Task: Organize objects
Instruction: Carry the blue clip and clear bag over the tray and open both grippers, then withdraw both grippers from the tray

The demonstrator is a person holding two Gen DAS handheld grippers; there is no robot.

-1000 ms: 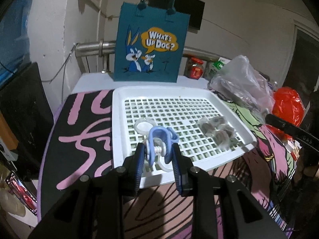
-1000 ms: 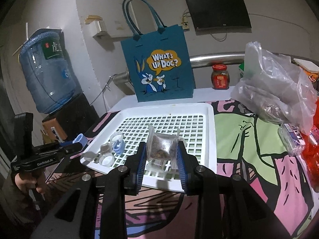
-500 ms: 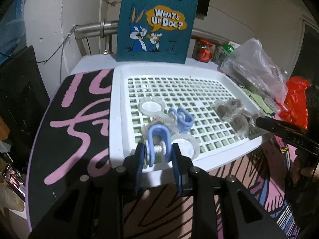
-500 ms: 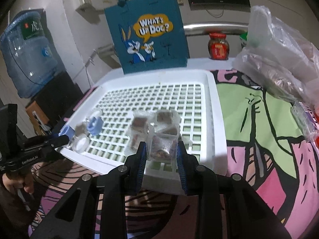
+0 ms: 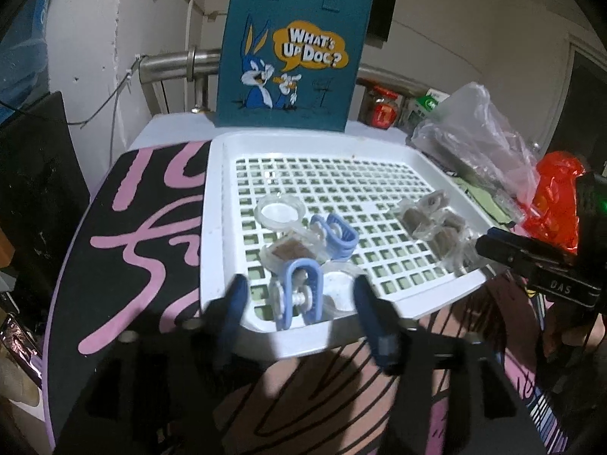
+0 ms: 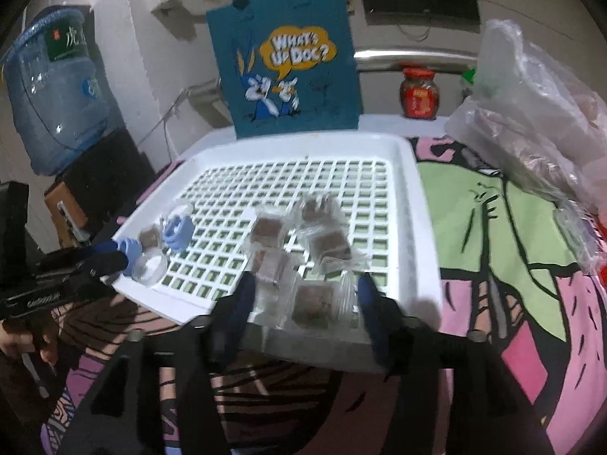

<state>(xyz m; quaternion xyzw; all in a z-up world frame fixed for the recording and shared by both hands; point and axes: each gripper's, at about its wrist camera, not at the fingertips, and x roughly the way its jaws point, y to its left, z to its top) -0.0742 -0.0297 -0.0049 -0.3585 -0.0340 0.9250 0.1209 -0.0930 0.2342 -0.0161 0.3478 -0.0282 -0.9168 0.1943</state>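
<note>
**Both grippers just let go over the tray**

So half a second back the left gripper (image 5: 299, 303) was pinching the light blue plastic clip with the white roller (image 5: 299, 297), and now its jaws are spread wide with the clip sitting loose at the near left edge of the white slotted plastic tray (image 5: 322, 140). Same on the other side: the right gripper (image 6: 303, 295) has opened too, and the clear-wrapped brown snack packet (image 6: 313, 305) it was holding now lies at the tray's near right edge, next to the other wrapped brown packets (image 6: 299, 235)

Looks like sorting by kind: clips and clear round lids (image 5: 279, 210) on the left, packets on the right. One brown packet (image 5: 290, 252) is mixed in with the clip pile though, I'd guess that wants moving

Around it: teal felt Bugs Bunny tote (image 5: 290, 57) right behind the tray, crumpled clear plastic bag (image 6: 531, 113) and red-lidded jar (image 6: 419, 93) off to the right. Nothing's really blocking, both tools just share the front edge
</note>
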